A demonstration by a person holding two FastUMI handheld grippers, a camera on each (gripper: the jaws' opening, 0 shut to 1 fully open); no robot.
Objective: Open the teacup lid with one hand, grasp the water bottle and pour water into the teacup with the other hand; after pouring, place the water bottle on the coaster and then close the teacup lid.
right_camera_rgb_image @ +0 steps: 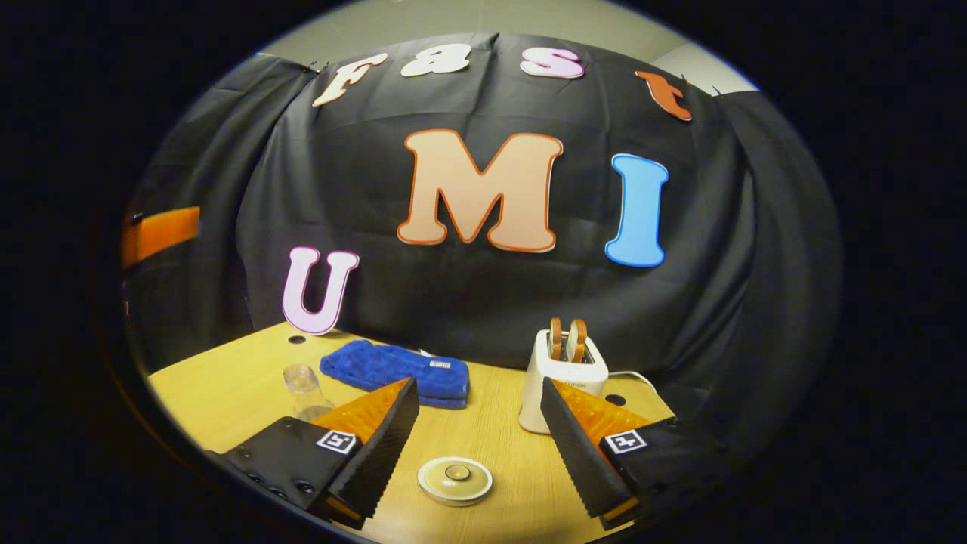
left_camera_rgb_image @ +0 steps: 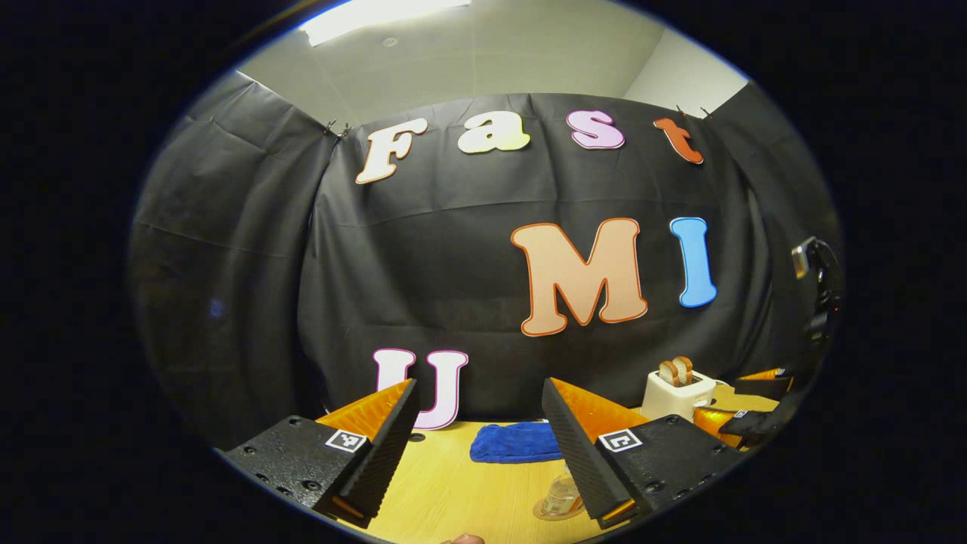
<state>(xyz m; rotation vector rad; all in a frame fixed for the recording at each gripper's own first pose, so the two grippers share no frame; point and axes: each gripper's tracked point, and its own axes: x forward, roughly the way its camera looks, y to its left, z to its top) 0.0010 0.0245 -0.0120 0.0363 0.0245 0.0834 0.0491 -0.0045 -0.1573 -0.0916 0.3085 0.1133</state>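
1. The left gripper (left_camera_rgb_image: 480, 438) is hovering with its fingers apart, near the water bottle (left_camera_rgb_image: 560, 495).
2. The right gripper (right_camera_rgb_image: 480, 438) is hovering, fingers apart, above the teacup lid (right_camera_rgb_image: 455, 480) lying on the desk (right_camera_rgb_image: 227, 393).

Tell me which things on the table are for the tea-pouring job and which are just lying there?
For the job:
- clear bottle
- round cream disc with a knob in the middle, probably the teacup lid

Just lying about:
- blue cloth, folded near the back wall
- white toaster with toast slices standing in it
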